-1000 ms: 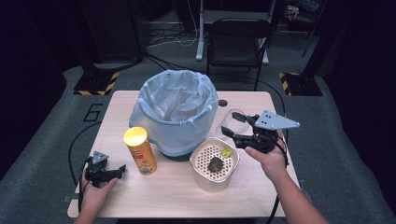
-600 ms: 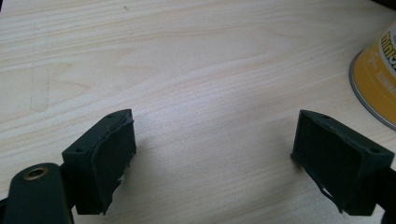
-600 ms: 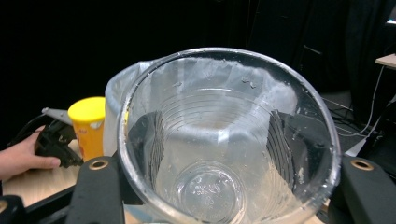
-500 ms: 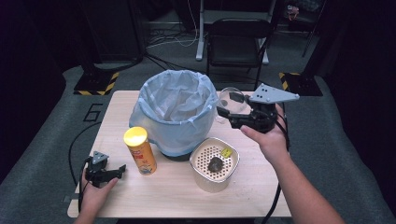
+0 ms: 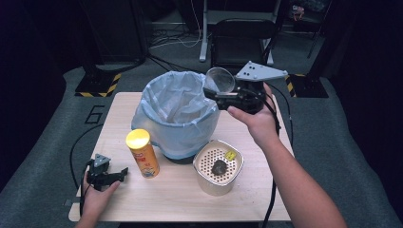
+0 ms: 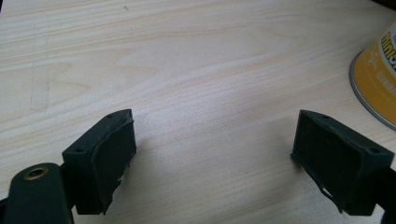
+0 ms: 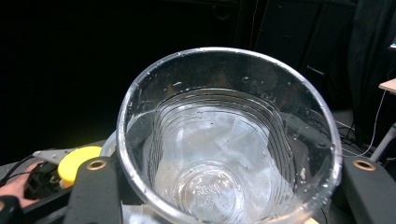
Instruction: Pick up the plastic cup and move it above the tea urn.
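Observation:
My right gripper [image 5: 219,93] is shut on a clear plastic cup [image 5: 219,80], held up at the right rim of the blue-lined bin [image 5: 175,113]. In the right gripper view the cup [image 7: 224,140] lies between both jaws, its mouth toward the camera. The left gripper [image 5: 121,173] rests open on the table at the front left, just left of the yellow-lidded chip can [image 5: 142,153]. In the left gripper view its jaws stand wide apart over bare wood, with the can's base [image 6: 376,79] at the right edge.
A cream perforated container [image 5: 218,166] stands in front of the bin, with a dark lump and a yellow scrap inside. The wooden table [image 5: 180,199] has bare room along its front. A black chair [image 5: 242,40] stands behind the table. Cables trail off both sides.
My right gripper has carried the cup up and leftward, from beside the perforated container to the bin's right rim. The left gripper has stayed put.

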Demonstrator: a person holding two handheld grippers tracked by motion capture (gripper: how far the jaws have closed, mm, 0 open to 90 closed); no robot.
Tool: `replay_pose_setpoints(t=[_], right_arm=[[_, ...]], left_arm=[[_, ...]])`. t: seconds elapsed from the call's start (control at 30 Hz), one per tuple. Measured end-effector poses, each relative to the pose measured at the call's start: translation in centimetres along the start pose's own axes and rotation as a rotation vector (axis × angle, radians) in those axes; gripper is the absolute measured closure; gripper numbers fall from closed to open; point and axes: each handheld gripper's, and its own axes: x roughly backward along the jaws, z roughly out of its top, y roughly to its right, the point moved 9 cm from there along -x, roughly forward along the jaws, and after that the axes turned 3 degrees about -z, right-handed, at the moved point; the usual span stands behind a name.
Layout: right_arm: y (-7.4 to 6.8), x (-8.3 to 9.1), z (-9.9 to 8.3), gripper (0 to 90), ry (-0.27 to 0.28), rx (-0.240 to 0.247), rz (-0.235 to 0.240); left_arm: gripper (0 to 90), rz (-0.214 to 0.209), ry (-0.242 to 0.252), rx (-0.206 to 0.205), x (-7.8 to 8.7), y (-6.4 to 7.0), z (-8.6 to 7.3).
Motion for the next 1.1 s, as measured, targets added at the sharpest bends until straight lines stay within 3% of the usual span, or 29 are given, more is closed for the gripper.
replay_pose_setpoints(t=[0.23,0.53,0.77,1.1], right_arm=[[-0.5,-4.1,0.3,32.9,-0.031,0.004,0.005],[-1.6,-7.6,0.2,32.4,-0.063,0.009,0.018],[-1.7,-9.7,-0.4,32.0,-0.111,0.016,-0.005],[-1.9,-11.2,-1.2,27.3,-0.15,-0.003,-0.002]], left_arm=[[13.1,0.0,0.001,-0.001,0.0,0.0,0.0],[13.1,-0.001,0.002,0.006,0.0,0.0,0.0],[13.0,0.001,0.002,0.001,0.0,0.0,0.0],[13.1,-0.001,0.005,0.001,0.0,0.0,0.0]])
